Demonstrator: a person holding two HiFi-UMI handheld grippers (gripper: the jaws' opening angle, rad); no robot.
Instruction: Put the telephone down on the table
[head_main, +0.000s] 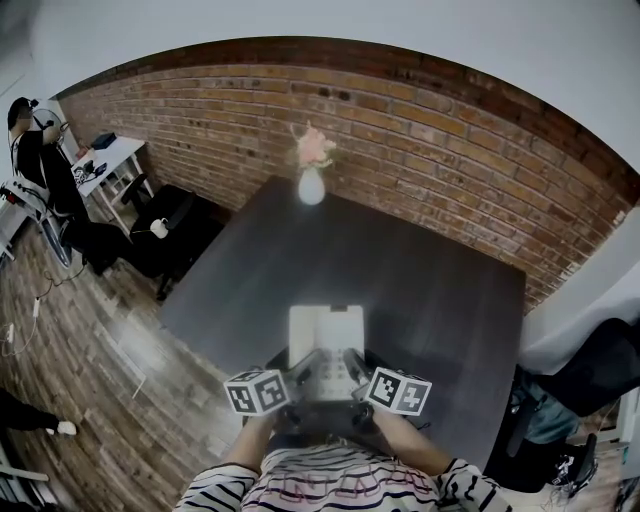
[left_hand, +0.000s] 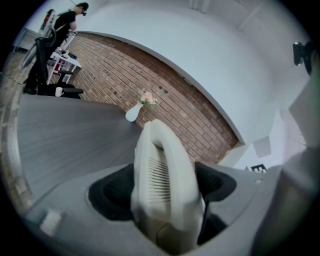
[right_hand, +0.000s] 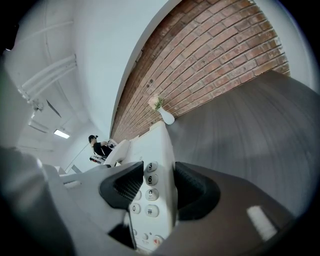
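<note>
A cream-white desk telephone (head_main: 326, 332) is held between my two grippers over the near edge of the dark table (head_main: 420, 270). My left gripper (head_main: 305, 370) is shut on the side with the handset (left_hand: 165, 180), which fills the space between its black pads. My right gripper (head_main: 352, 366) is shut on the keypad side (right_hand: 152, 187), where the number keys show between its pads. The underside of the telephone is hidden, so I cannot tell whether it touches the table.
A white vase (head_main: 311, 186) with pink flowers stands at the table's far edge by the brick wall (head_main: 450, 140). Black chairs (head_main: 170, 235) stand left of the table. A person (head_main: 45, 170) is at a white desk far left.
</note>
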